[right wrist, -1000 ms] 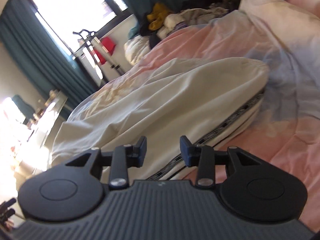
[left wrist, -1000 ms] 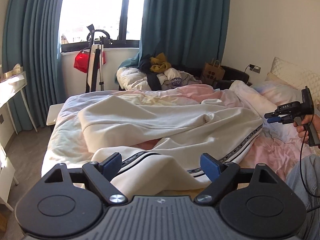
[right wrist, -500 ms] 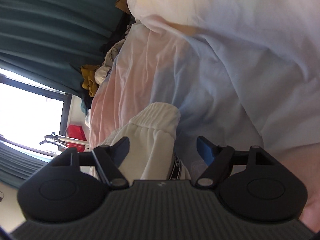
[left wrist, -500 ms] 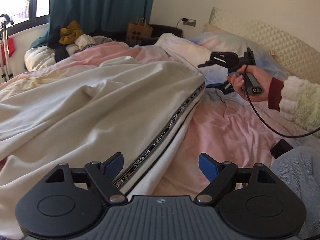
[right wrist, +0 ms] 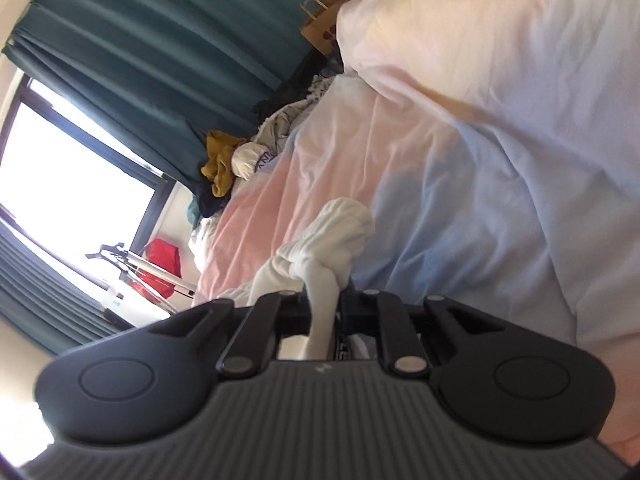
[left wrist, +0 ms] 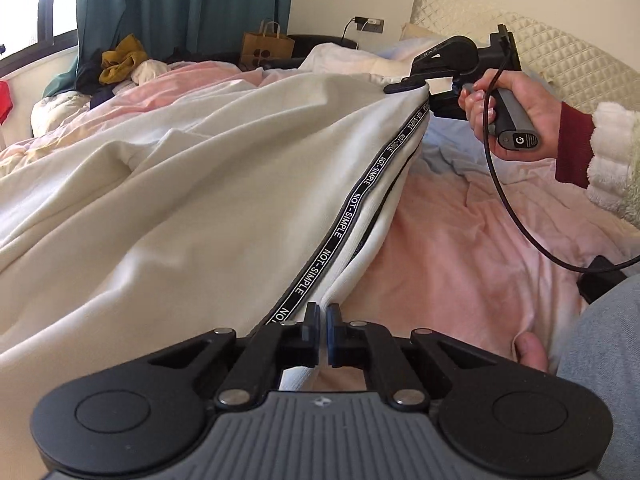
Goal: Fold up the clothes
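Cream trousers (left wrist: 200, 208) on the bed (left wrist: 460, 248): my left gripper (left wrist: 323, 322) and right gripper (right wrist: 324, 300) have just clamped their striped side; lift evenly, keeping it taut.

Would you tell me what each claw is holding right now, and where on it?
Both grip the cream trousers: the left claw pinches the side-stripe edge, the right claw the ribbed cuff.

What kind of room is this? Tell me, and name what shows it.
A bedroom, most likely. The cream trousers being folded lie on a bed with pink and blue bedding, a quilted headboard stands against the wall, and teal curtains hang by a window. More clothes are piled beyond the bed.
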Demonstrator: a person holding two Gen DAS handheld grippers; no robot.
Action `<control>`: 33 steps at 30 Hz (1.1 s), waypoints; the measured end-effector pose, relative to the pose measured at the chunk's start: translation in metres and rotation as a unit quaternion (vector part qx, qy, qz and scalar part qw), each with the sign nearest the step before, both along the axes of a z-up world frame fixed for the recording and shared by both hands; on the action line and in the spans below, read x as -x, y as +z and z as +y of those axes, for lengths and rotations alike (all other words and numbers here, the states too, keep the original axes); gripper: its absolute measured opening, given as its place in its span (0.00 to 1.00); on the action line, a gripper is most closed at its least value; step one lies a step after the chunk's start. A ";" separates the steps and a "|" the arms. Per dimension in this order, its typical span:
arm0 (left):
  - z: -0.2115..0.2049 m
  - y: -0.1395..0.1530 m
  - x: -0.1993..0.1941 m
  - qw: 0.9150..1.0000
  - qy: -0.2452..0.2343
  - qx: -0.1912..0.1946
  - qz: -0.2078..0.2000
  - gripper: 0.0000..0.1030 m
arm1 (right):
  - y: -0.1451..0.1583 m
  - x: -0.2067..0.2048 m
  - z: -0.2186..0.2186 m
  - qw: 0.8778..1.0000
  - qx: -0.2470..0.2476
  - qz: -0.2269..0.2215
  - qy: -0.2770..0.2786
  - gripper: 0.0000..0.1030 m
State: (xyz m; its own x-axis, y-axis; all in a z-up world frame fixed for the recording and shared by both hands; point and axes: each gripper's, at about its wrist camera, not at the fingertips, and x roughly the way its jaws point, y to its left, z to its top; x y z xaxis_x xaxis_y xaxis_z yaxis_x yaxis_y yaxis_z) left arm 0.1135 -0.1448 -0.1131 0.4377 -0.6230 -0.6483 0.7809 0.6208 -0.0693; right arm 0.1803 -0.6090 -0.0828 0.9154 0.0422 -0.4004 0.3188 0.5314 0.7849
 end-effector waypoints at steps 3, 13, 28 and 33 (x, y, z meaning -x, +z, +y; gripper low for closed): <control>0.009 0.009 0.009 1.000 -0.003 0.014 0.010 0.03 | 0.011 0.029 0.000 1.000 0.012 -0.001 -0.005 0.12; 0.025 -0.002 0.034 0.998 0.032 0.004 0.054 0.05 | -0.047 0.103 -0.001 0.994 0.002 0.105 0.011 0.14; 0.053 0.041 0.036 0.991 0.058 0.116 0.042 0.51 | 0.077 0.036 -0.011 0.983 0.150 0.077 0.068 0.58; 0.065 0.041 0.014 0.987 0.080 0.135 0.043 0.52 | 0.056 -0.077 0.001 0.980 0.068 0.090 0.161 0.59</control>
State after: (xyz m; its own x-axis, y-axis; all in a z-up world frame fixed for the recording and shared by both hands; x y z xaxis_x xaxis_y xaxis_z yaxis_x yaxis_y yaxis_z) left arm 0.0996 -0.0802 -0.0723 0.4950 -0.7058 -0.5067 0.6582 0.6853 -0.3116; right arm 0.2568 -0.6076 -0.0270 0.7771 0.2524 -0.5766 0.2439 0.7238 0.6454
